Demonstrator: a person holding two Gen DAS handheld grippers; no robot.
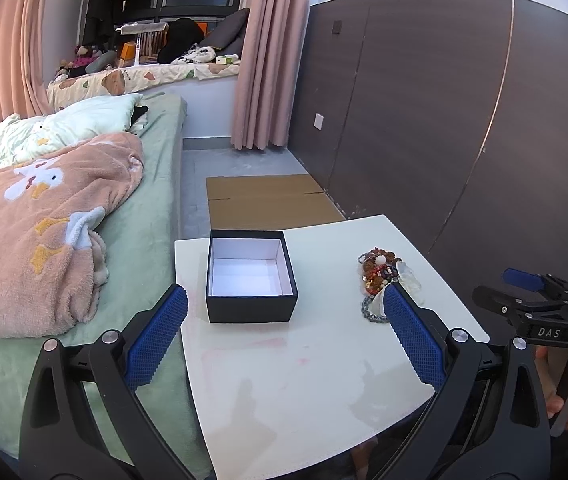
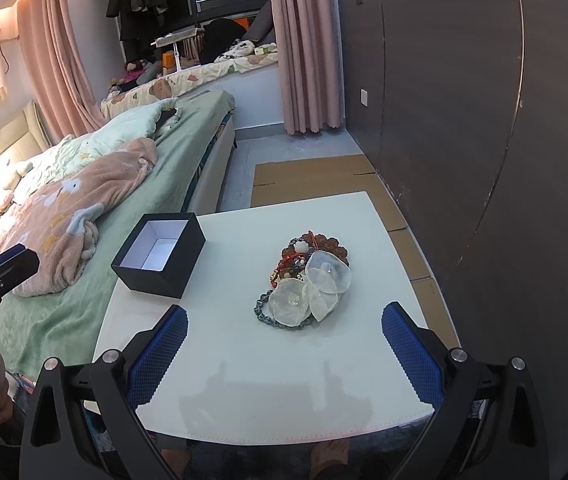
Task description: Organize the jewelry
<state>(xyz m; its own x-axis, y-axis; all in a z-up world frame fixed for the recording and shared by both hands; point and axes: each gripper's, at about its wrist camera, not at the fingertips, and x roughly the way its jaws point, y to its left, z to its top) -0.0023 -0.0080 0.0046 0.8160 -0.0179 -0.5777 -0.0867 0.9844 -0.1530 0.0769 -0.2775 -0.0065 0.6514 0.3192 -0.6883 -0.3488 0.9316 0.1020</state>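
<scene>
A black box with a white empty inside stands open on the white table. It also shows in the right wrist view. A pile of jewelry lies to its right: bead strands, a dark chain and translucent shell flowers. In the left wrist view the pile is partly hidden by my right finger. My left gripper is open and empty, in front of the box. My right gripper is open and empty, just in front of the pile.
A bed with green sheet and pink blanket lies left of the table. A dark wood wall runs along the right. Flat cardboard lies on the floor behind the table. The other gripper shows at the right edge.
</scene>
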